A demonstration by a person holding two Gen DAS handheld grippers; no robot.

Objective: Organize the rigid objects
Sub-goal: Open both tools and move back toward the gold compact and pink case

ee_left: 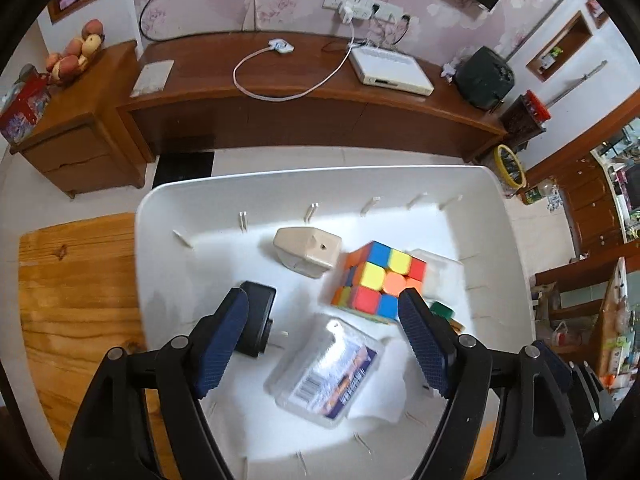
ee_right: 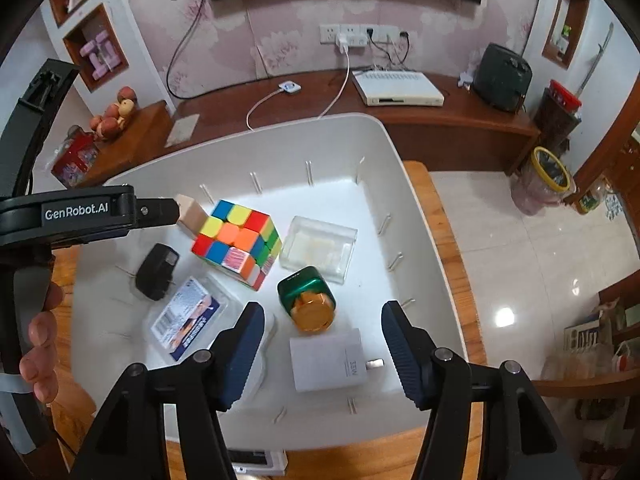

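White plastic bin [ee_right: 420,216] holds a Rubik's cube [ee_right: 236,242], green jar [ee_right: 306,296] and white charger [ee_right: 328,362] — left gripper [ee_left: 322,338] and right gripper [ee_right: 322,346] both spread, pinching nothing.

A wooden table [ee_right: 448,240] carries a white bin [ee_right: 416,208]. The bin covers most of the tabletop, with wood showing beside it.

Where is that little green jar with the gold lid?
In the right wrist view, the green jar lies inside the white bin, between the puzzle cube and white charger.
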